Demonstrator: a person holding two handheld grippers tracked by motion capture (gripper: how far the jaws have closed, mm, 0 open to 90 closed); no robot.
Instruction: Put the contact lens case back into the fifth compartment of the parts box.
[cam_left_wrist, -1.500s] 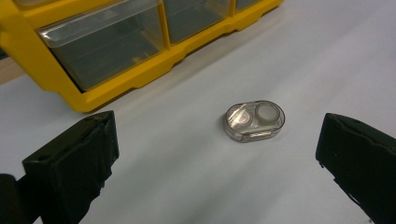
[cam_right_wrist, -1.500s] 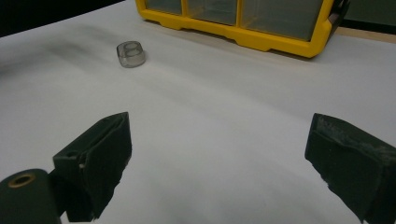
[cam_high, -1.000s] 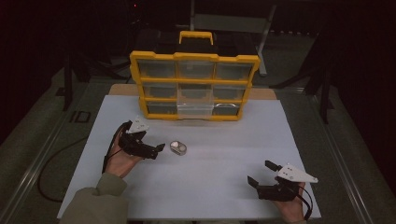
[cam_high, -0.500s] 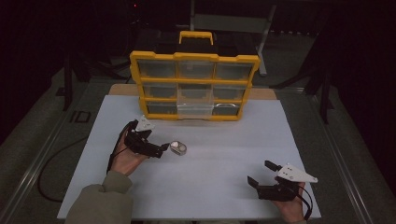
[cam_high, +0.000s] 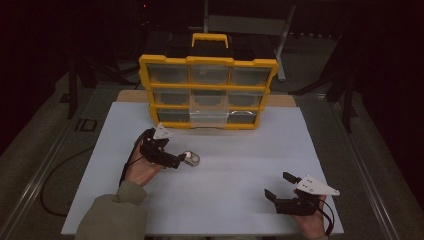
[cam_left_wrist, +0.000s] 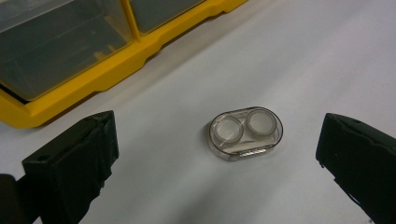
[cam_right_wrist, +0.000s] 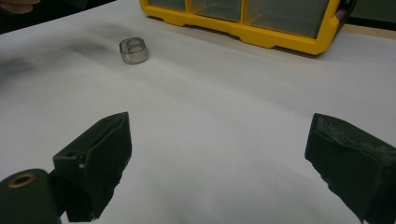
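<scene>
1 clear case (cam_left_wrist: 245, 133) with 2 round wells lies flat on the white sheet (cam_high: 225, 200), between the spread jaws of the left gripper (cam_high: 181, 159) but touching neither. 1 yellow organizer (cam_high: 208, 92) stands upright at the sheet's far edge — 9 clear drawers in 3 rows, 1 handle on top. The right gripper (cam_high: 281, 186) sits well apart near the front right corner, jaws wide and empty. The sheet covers a table; the room around is dark — metal frames behind.
</scene>
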